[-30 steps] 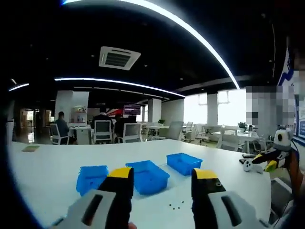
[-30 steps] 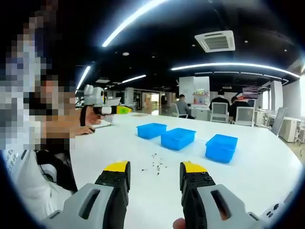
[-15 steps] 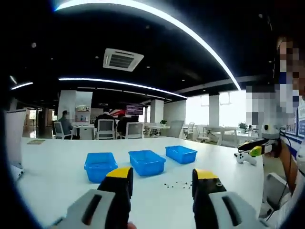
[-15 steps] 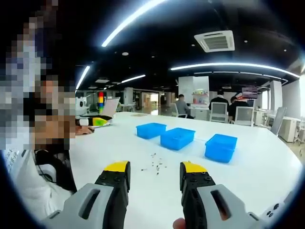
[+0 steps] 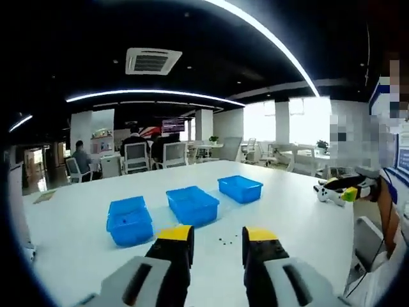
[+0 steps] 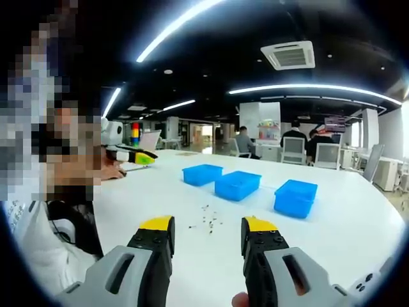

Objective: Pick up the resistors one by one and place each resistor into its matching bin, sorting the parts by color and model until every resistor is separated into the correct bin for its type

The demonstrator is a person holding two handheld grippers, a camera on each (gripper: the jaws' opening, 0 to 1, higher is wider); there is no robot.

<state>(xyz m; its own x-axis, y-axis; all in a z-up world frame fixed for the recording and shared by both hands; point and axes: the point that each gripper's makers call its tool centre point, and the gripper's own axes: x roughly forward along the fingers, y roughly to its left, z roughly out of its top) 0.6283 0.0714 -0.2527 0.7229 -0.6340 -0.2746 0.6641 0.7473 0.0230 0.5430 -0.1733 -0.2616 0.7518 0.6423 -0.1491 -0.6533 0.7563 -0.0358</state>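
Observation:
Several small dark resistors point(image 5: 223, 242) lie scattered on the white table point(image 5: 77, 249), just beyond my left gripper point(image 5: 217, 236), whose jaws stand open with nothing between them. Three blue bins stand in a row behind: one at the left point(image 5: 130, 219), a middle one point(image 5: 192, 204) and one at the right point(image 5: 240, 188). In the right gripper view the resistors point(image 6: 208, 221) lie ahead of my right gripper point(image 6: 208, 226), also open and holding nothing. The same bins point(image 6: 202, 174), point(image 6: 238, 184), point(image 6: 296, 196) sit farther back. The left gripper point(image 6: 131, 155) shows at the left, above the table.
The right gripper point(image 5: 342, 190) shows at the table's right side in a person's hand. A person point(image 6: 45, 192) sits at the table's left edge. Office chairs point(image 5: 172, 153) and seated people point(image 6: 244, 142) are far behind the table.
The left gripper view has swung and tilted down, so bins and resistors sit nearer its centre, and the left jaws have drawn somewhat closer together. The right gripper view is unchanged apart from the left gripper shifting.

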